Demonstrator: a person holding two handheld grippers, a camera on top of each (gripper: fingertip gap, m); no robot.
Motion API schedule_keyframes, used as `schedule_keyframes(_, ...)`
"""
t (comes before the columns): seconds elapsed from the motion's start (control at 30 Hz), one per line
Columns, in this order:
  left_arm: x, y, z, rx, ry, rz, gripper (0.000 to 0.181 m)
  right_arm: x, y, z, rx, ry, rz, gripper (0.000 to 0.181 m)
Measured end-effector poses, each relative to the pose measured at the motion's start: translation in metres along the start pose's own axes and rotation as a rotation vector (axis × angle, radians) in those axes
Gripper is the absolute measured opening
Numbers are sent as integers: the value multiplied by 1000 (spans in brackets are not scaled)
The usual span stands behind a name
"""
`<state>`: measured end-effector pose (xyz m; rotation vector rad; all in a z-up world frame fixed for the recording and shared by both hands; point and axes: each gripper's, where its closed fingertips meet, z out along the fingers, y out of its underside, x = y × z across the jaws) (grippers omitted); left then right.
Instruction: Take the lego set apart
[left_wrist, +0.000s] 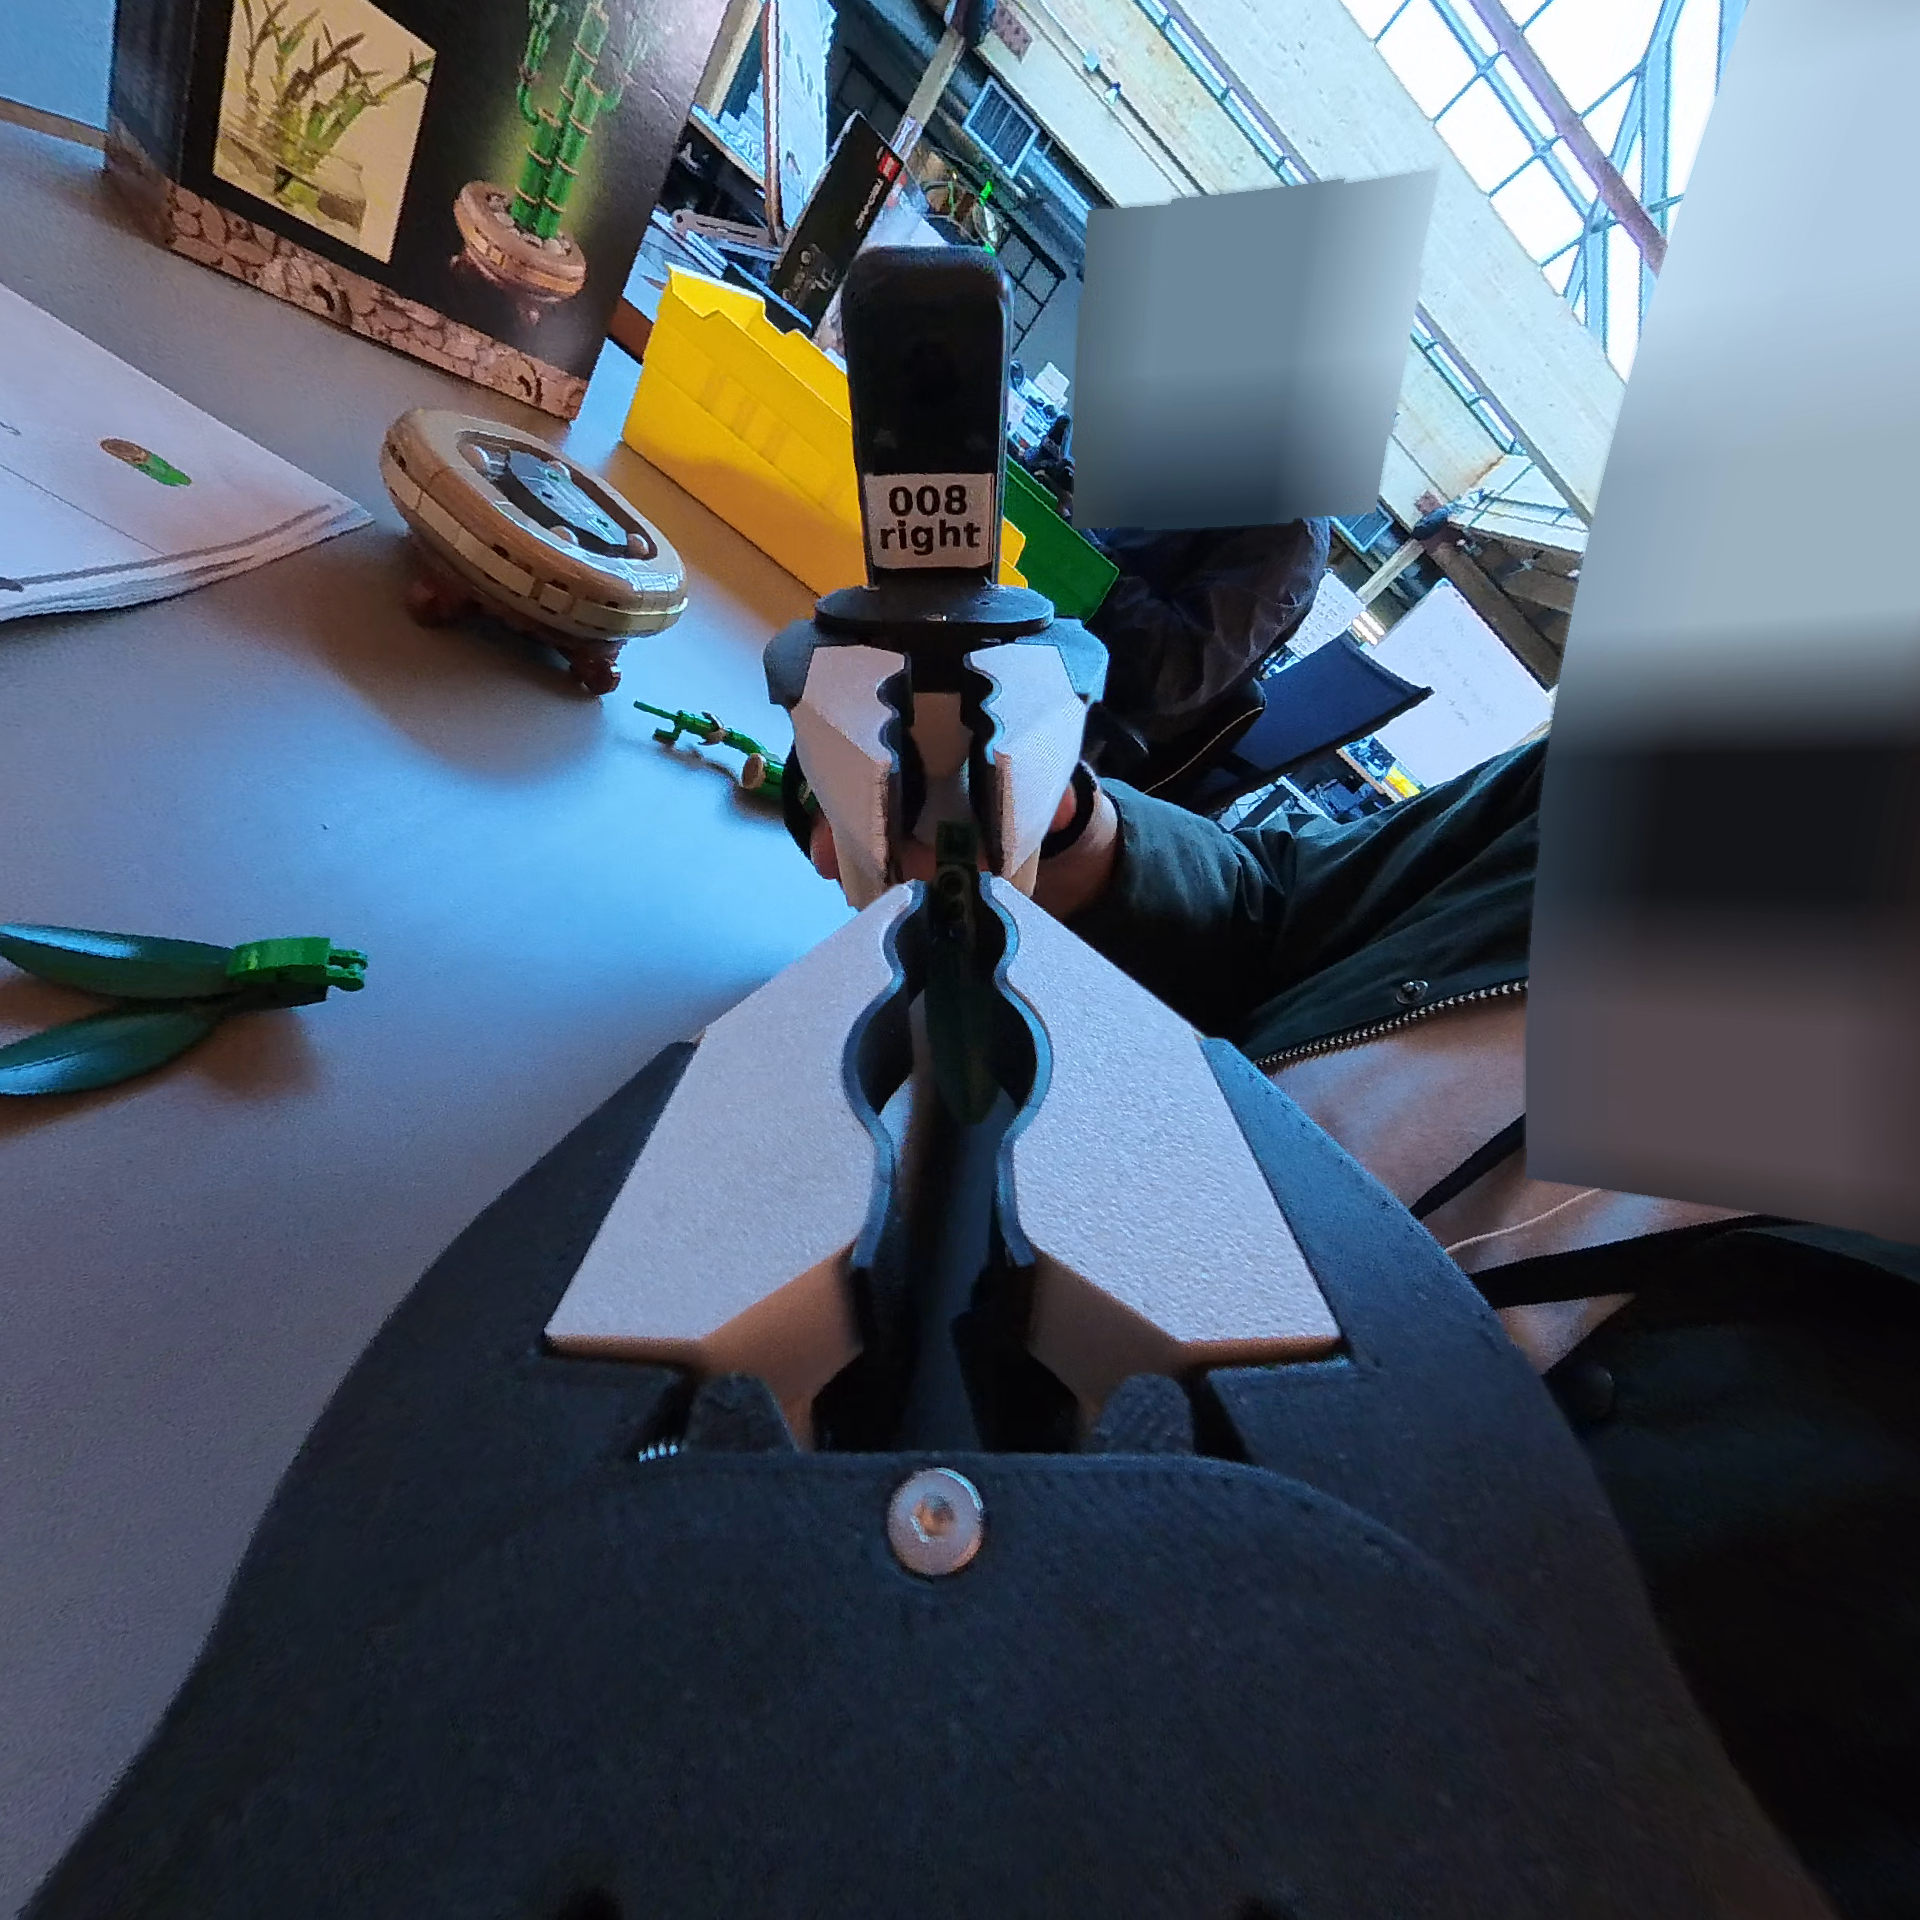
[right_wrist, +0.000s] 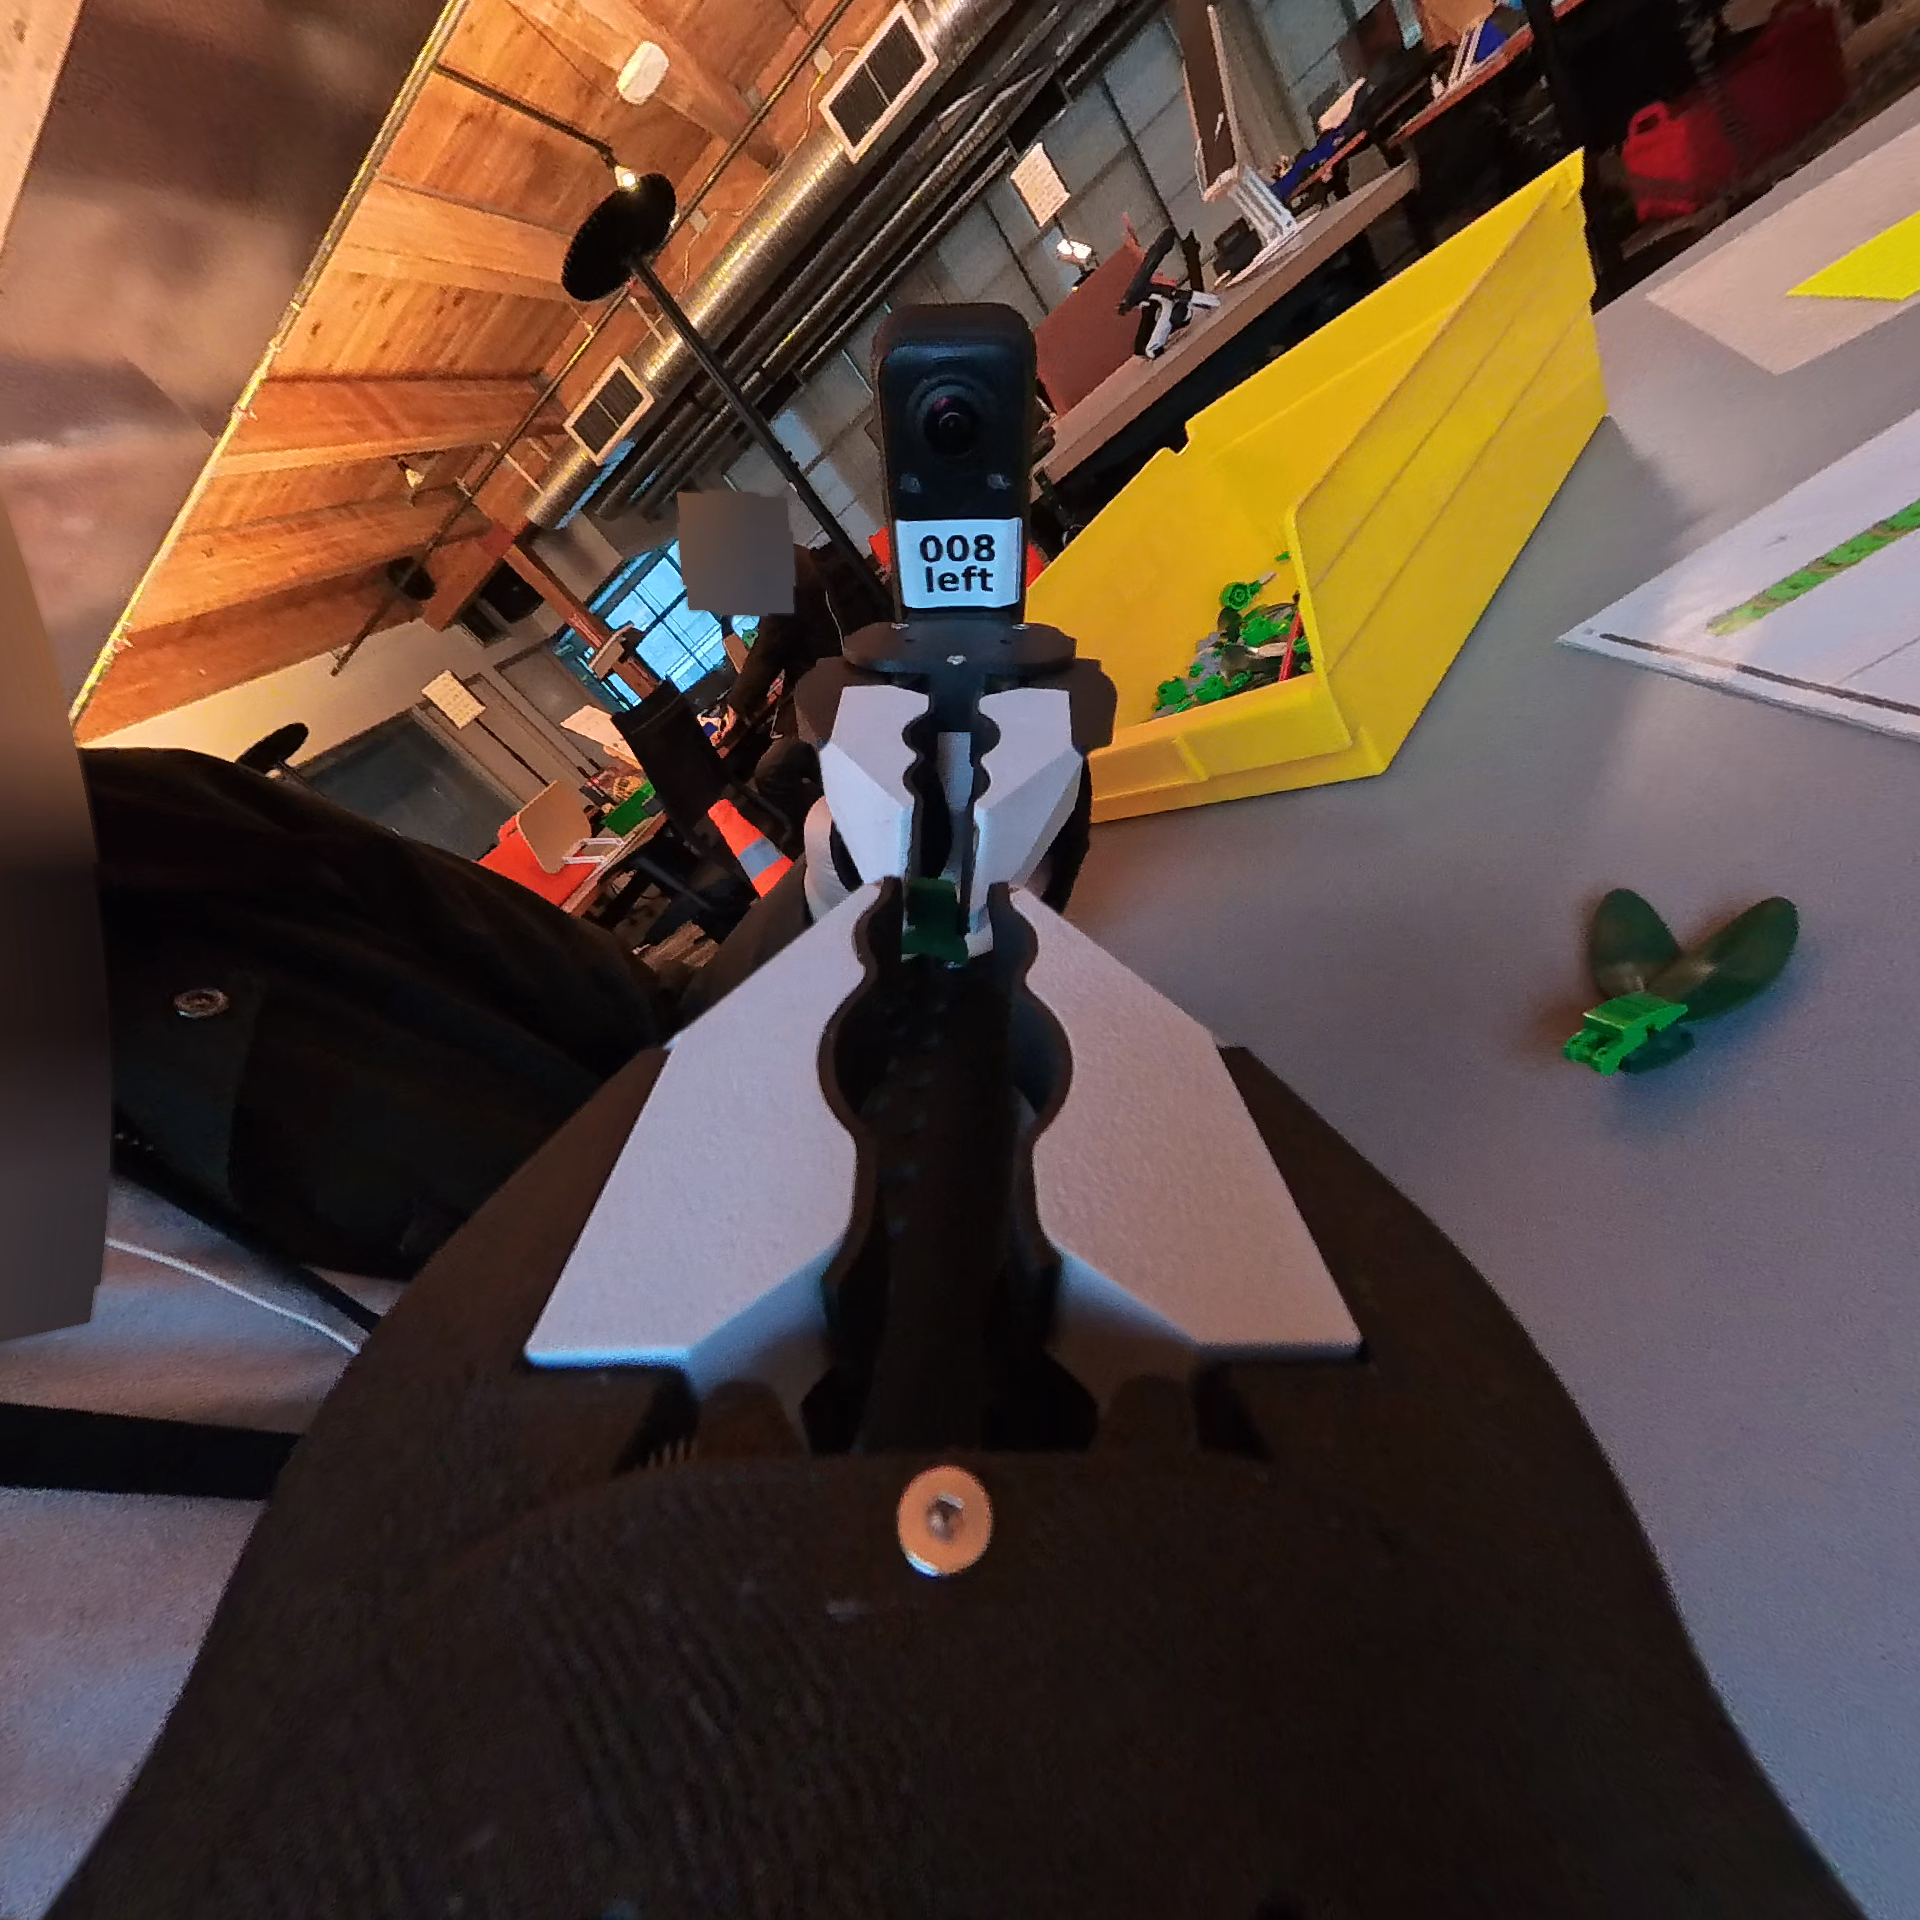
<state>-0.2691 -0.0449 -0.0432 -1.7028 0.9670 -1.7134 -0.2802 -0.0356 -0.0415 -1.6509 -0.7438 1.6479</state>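
Observation:
My left gripper (left_wrist: 951, 899) and my right gripper (right_wrist: 940, 920) meet tip to tip above the grey table (left_wrist: 468, 852). Both are shut on one small green lego leaf piece (left_wrist: 961, 1023) held between them. Its dark green leaf lies between my left fingers. Its bright green clip end (right_wrist: 930, 920) sits in my right gripper's tips. The right gripper (left_wrist: 940, 831) faces the left wrist view, and the left gripper (right_wrist: 940, 868) faces the right wrist view. A tan round lego pot base (left_wrist: 530, 545) stands on the table.
A loose leaf cluster (left_wrist: 187, 987) (right_wrist: 1683, 977) and a bamboo stalk piece (left_wrist: 717, 743) lie on the table. A yellow bin (right_wrist: 1403, 499) holds several green pieces. The set's box (left_wrist: 395, 177) and an instruction booklet (left_wrist: 135, 488) sit behind. A person's dark jacket (right_wrist: 343, 1018) is close. My left and right fingertips are right by each other. From either gripper's tips it is about 20 cm to the tan round lego pot base (left_wrist: 530, 545).

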Motion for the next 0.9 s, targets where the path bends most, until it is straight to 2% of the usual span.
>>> schedule_keyframes(0.2, 1, 2, 2, -12, -2, 17, 6, -4, 1, -2, -40, 27, -54, 7)
schedule_keyframes(0.4, 11, -6, 1, 46, 84, -52, 5, -15, -6, -4, -2, -12, -71, 6)
schedule_keyframes(0.67, 10, -18, 5, 141, 19, 3, 4, -15, -17, -10, 59, 13, -117, 7)
schedule_keyframes(0.83, 8, -22, 4, 177, 22, -26, 5, -14, -18, -9, 59, 94, -261, 7)
schedule_keyframes(0.9, 5, -39, -11, 309, 30, -62, 5, -15, -12, -8, 7, 140, -383, 7)
